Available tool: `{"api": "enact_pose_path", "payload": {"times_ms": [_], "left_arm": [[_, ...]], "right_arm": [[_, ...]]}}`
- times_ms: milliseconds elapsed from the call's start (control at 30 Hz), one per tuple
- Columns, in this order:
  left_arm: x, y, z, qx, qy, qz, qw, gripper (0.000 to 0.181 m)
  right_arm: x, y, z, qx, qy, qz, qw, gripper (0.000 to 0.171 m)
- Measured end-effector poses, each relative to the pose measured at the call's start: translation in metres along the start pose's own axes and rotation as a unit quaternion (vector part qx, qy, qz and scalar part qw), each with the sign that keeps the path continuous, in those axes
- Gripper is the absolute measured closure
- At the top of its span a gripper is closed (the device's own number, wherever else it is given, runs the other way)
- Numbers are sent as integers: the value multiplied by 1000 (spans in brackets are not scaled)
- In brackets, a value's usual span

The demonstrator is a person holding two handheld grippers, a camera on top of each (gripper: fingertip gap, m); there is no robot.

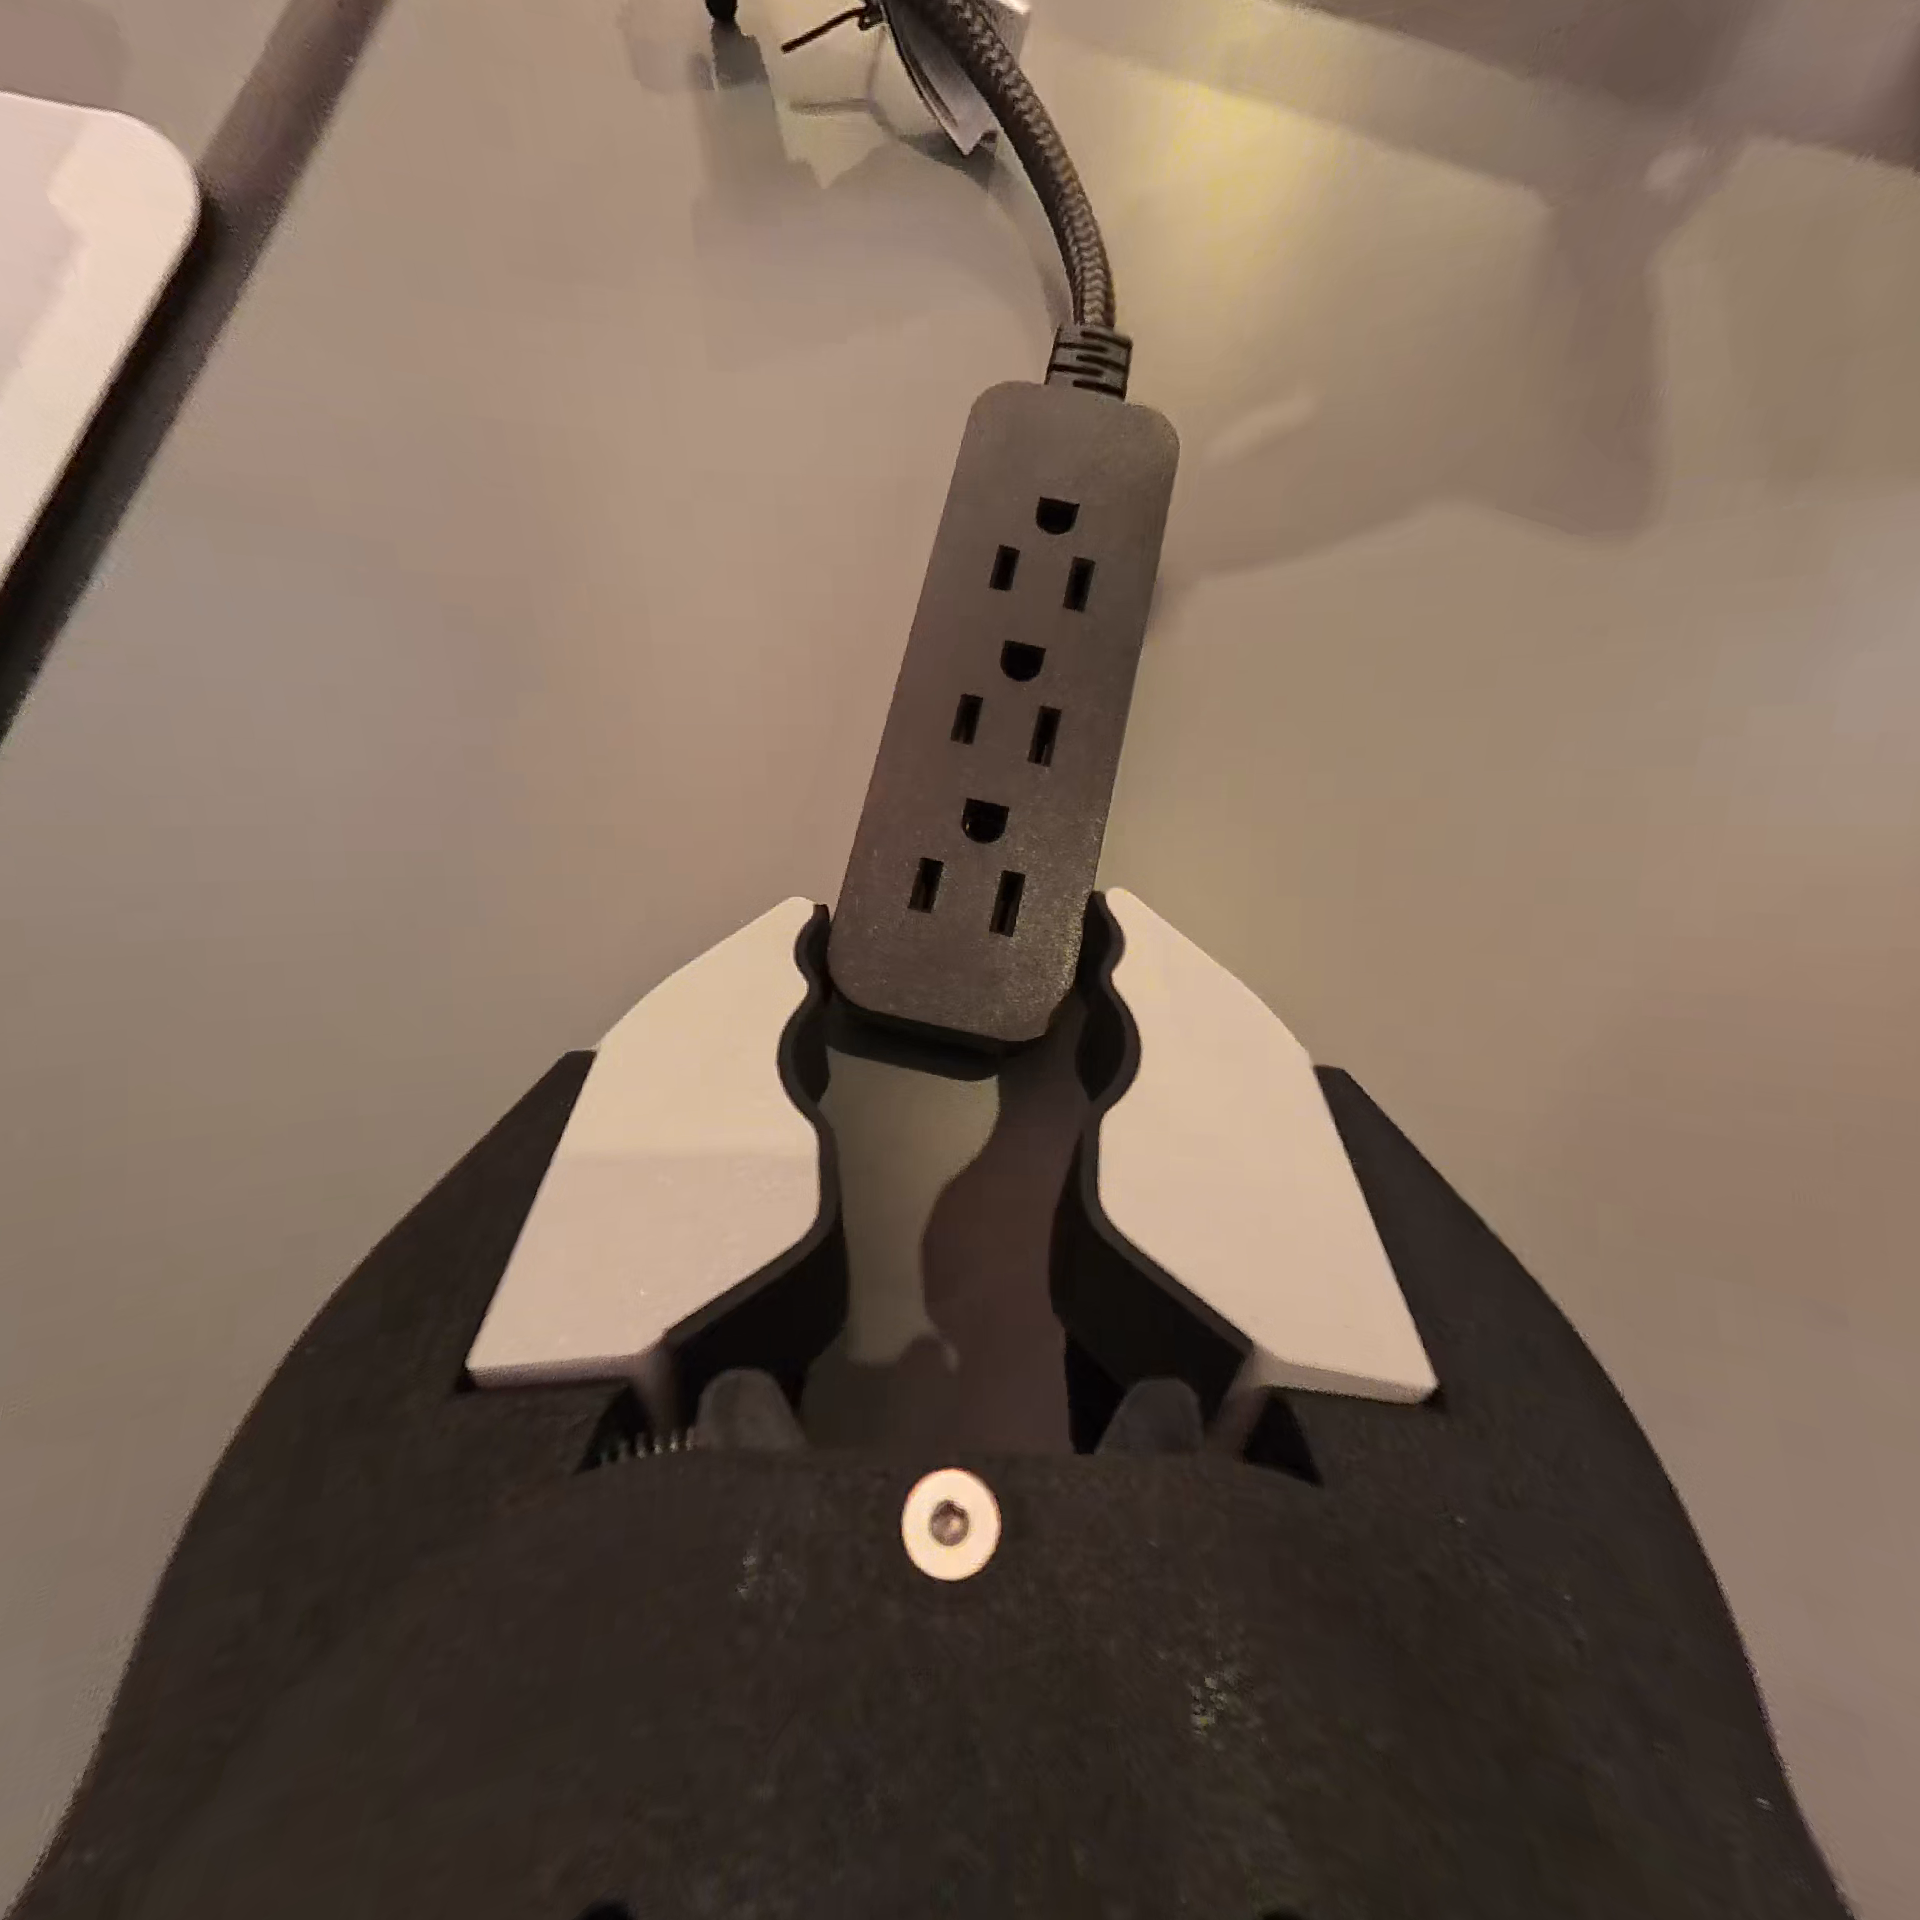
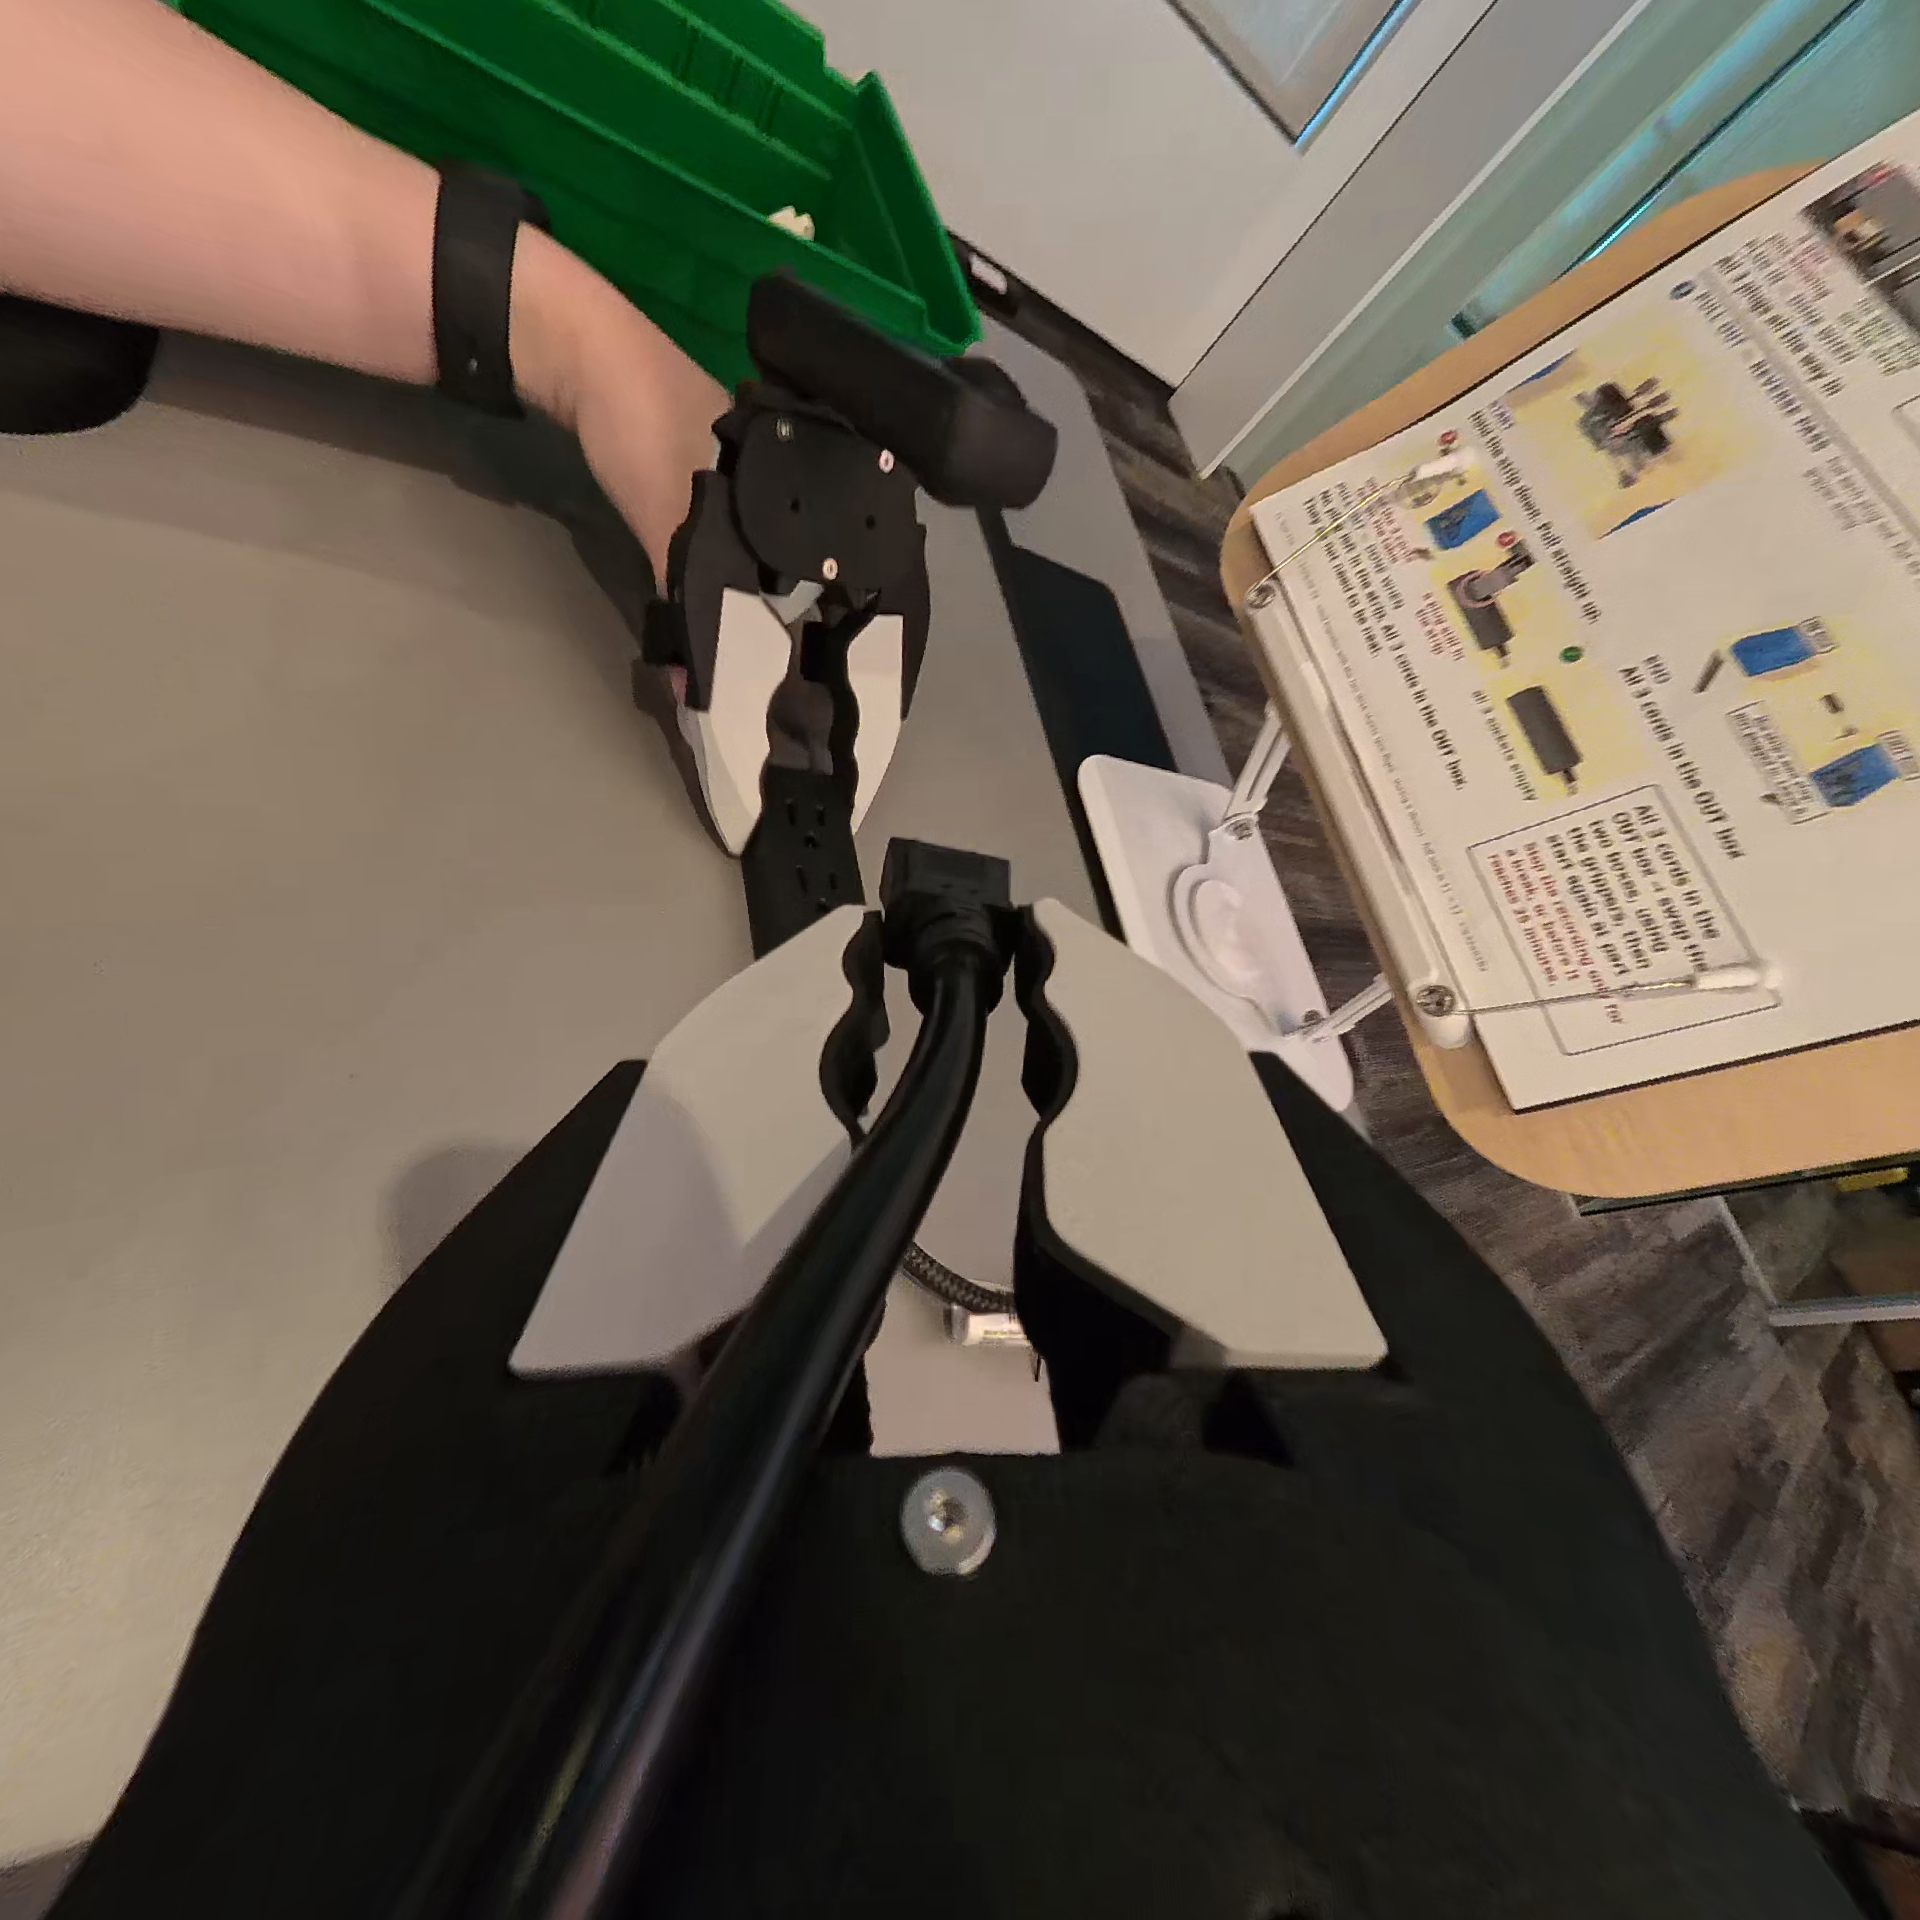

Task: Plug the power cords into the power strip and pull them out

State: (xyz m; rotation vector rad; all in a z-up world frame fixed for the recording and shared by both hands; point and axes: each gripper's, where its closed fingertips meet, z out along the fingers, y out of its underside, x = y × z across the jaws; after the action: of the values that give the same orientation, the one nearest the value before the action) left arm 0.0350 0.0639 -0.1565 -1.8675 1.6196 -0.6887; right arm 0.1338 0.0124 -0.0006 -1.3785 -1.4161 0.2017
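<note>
A black power strip [image 1: 1013,717] with three empty sockets lies on the grey table, its braided cord [image 1: 1060,197] running away from me. My left gripper [image 1: 956,935] is shut on the strip's near end. In the right wrist view the strip [image 2: 816,857] lies ahead, held by the left gripper [image 2: 800,774]. My right gripper [image 2: 948,920] is shut on a black power cord's plug [image 2: 943,878], held just above the strip's near sockets. The cord [image 2: 831,1247] trails back between the fingers. The plug's prongs are hidden.
A green bin [image 2: 665,156] stands at the table's far side behind a person's forearm [image 2: 312,249]. A white stand base [image 2: 1205,904] carries a clipboard with an instruction sheet [image 2: 1621,644] on the right. A white object [image 1: 62,332] lies at the left edge. Tip to tip, the grippers are about 20 centimetres apart. To the white object [image 1: 62,332]: left tips about 20 centimetres, right tips about 30 centimetres.
</note>
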Motion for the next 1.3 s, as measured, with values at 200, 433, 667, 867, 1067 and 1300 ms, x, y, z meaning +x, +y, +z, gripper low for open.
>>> {"api": "enact_pose_path", "payload": {"times_ms": [200,433,667,867,1067,1300], "left_arm": [[9,3,-11,-32,-15,-3,999,110],[14,-16,14,-65,-29,85,994,126],[19,-15,17,-66,3,78,995,136],[17,-23,18,-70,-10,94,993,134],[16,-17,18,-72,-5,92,993,136],[20,-19,18,-43,10,98,994,136]], "right_arm": [[-14,15,9,-37,-40,9,998,146],[-30,30,20,-73,-88,19,993,146],[-39,39,29,-86,-114,33,989,146],[-47,38,35,-87,-129,34,987,146],[-53,35,40,-106,-146,25,983,146],[-44,41,57,-165,-185,2,969,146]]}}
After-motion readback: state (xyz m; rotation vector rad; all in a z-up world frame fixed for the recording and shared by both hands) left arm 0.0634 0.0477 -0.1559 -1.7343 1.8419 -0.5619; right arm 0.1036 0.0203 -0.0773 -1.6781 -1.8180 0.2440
